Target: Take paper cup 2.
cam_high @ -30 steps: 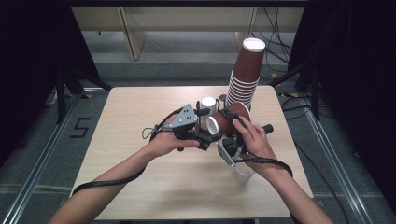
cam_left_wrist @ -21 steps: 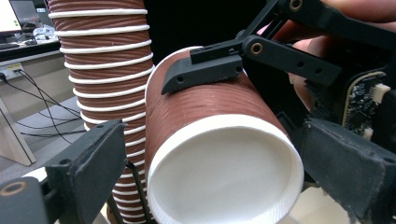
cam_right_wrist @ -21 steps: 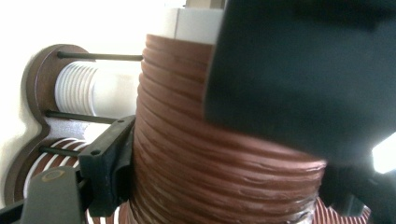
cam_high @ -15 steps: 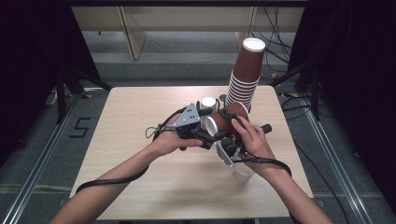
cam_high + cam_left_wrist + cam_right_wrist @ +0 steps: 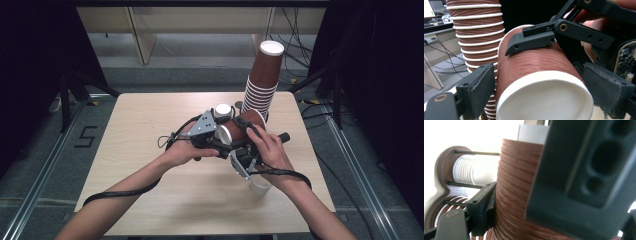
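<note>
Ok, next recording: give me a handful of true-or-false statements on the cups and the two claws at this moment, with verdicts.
1. Both claws grip the same brown cup. True: the left claw flanks its base end, the right claw clamps its ribbed wall.
2. The held cup is upright. False: it lies roughly sideways, white base toward the person.
3. A tall stack of brown cups stands at the table's far right. True.
4. The stack has toppled over. False: it stands, leaning slightly.
5. A small white cup sits on the table near the right hand. True.
</note>
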Demonstrator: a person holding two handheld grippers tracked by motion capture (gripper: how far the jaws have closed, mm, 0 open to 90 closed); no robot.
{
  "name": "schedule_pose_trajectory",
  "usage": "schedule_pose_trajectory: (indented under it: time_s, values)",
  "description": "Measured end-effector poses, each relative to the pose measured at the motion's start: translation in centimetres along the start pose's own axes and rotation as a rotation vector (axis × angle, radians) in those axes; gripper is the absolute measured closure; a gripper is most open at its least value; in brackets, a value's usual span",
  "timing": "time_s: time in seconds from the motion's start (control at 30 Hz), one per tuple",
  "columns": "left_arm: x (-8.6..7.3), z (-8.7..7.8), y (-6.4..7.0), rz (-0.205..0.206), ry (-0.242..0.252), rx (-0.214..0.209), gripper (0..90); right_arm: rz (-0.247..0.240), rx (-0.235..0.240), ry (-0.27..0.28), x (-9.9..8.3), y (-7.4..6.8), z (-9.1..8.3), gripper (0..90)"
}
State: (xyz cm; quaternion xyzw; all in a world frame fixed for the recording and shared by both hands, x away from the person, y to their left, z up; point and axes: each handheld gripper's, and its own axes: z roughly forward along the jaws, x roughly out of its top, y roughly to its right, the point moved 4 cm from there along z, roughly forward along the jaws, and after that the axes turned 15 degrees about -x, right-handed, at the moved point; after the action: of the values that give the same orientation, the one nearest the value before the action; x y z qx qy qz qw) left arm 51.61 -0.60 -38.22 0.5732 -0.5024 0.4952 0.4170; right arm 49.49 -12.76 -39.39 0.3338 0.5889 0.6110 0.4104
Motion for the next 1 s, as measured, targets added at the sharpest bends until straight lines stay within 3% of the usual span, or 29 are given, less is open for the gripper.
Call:
schedule_pose_trajectory:
  time_s: [0.67, 0.73, 1.0]
  values:
    - [-0.16, 0.13, -0.29, -0.009, -0.014, 0.018, 17.2, 0.002, -0.018, 0.034, 0.3, 0.02, 0.27, 19.1]
    - [-0.16, 0.12, -0.31, -0.007, -0.016, 0.018, 17.6, -0.025, -0.007, 0.02, 0.28, 0.22, 0.15, 19.1]
    - [-0.07, 0.03, -0.3, 0.001, -0.006, 0.022, 18.5, -0.012, -0.021, 0.033, 0.36, 0.18, 0.31, 18.3]
